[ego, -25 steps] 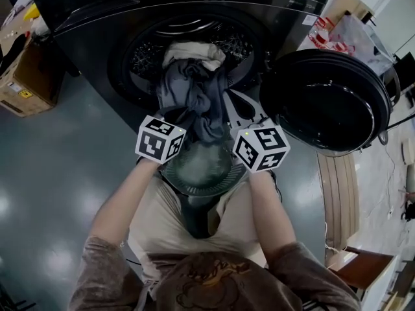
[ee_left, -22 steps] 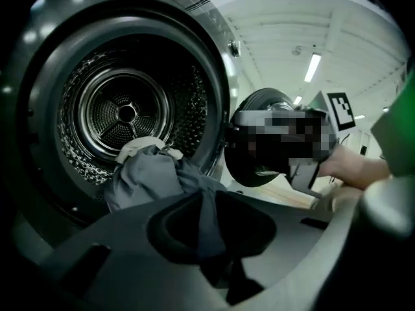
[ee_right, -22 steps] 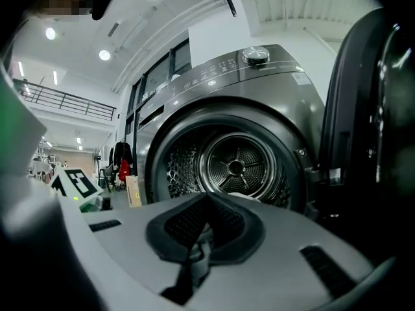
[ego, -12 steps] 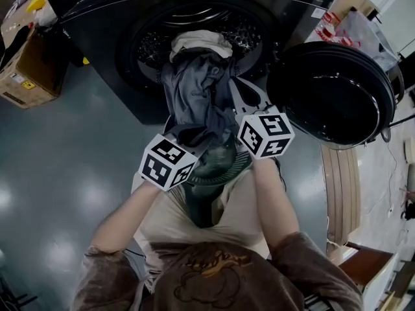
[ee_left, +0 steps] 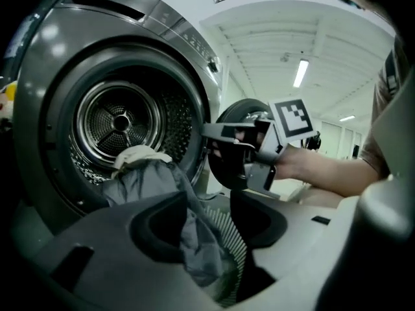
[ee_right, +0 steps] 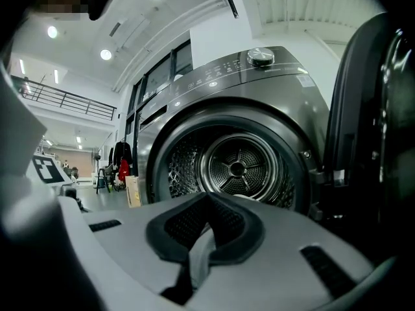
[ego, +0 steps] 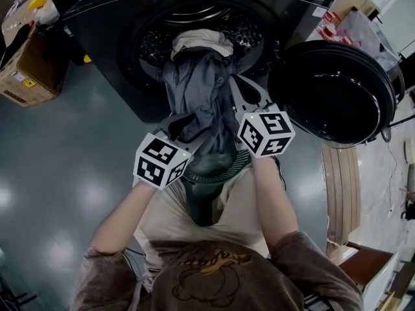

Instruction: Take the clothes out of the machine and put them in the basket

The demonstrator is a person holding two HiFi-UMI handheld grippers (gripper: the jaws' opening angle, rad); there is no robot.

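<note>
- head view: grey garment (ego: 194,89) hung out of the machine (ego: 97,24) mouth and draped down toward the slotted basket (ego: 217,168) below both claws. cream garment (ego: 201,41) lay on top of it at the opening. door (ego: 334,92) stood swung wide at right.
- left gripper view: left claw (ee_left: 207,222) had just been opening. its jaws stood spread with the grey garment lying loose between them, above the basket's ribs.
- right gripper view: right claw (ee_right: 204,238) was pressed together, pinching a fold of the grey garment. drum (ee_right: 240,167) showed behind it.
</note>
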